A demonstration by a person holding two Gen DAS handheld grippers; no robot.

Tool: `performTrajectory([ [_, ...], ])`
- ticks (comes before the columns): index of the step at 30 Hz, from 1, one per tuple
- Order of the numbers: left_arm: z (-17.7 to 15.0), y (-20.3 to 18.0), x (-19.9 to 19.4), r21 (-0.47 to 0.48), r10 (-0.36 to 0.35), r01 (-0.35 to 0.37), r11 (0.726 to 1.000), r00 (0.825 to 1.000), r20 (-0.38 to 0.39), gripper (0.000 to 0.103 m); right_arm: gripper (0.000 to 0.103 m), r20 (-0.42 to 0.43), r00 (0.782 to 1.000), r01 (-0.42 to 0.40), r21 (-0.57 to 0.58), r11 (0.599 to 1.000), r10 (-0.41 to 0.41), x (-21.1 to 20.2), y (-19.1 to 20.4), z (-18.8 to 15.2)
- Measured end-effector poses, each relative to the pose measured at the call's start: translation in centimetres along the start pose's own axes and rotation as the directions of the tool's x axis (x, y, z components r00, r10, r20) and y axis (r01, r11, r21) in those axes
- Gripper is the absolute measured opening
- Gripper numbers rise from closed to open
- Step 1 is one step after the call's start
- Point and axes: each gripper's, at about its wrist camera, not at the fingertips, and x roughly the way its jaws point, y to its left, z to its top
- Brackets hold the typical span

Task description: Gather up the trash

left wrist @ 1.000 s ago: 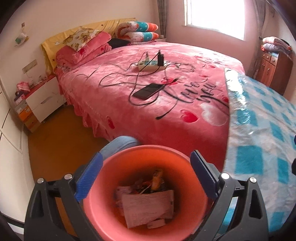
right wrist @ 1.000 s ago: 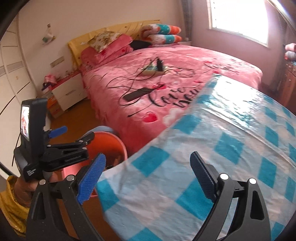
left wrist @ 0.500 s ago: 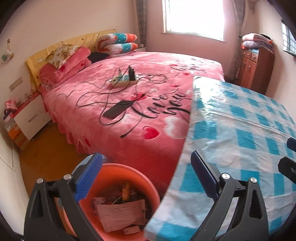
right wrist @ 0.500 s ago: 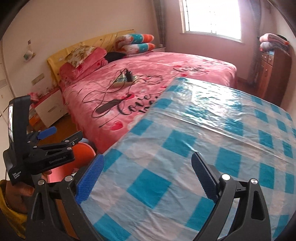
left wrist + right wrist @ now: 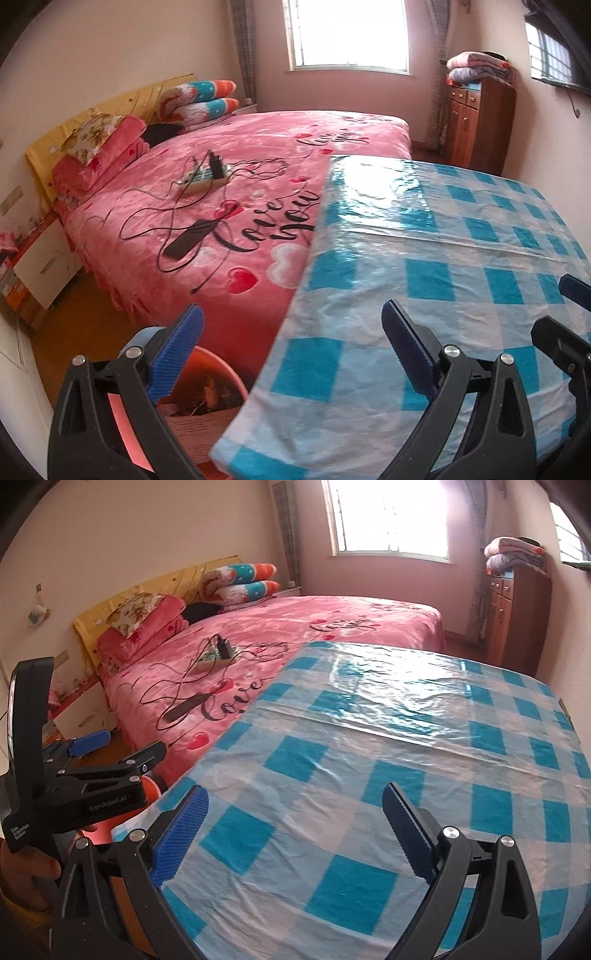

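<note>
Left wrist: both hand-held grippers (image 5: 291, 347) (image 5: 293, 823) gaping, empty, above table edge (image 5: 258, 402); bin (image 5: 225, 373) below (perhaps touching).

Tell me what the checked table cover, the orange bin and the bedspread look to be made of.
Table cover: apparently thin plastic sheeting, glossy; it mirrors the window glare and holds sharp creases.
Orange bin: probably moulded plastic, with a smooth, even-coloured rim and wall.
Bedspread: looks like plush fleece fabric, matte with a soft nap, printed with hearts and script, and a frilled hem.
</note>
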Motion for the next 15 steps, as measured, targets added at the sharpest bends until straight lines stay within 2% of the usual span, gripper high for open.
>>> performTrajectory([
  [15, 1.0, -6.8, 0.4, 0.065, -0.086, 0.086, 0.994, 0.996, -0.003, 0.097, 0.094, 0.058, 0.990, 0.123, 0.080, 0.989, -0.127, -1.7, -6.1, -1.3],
])
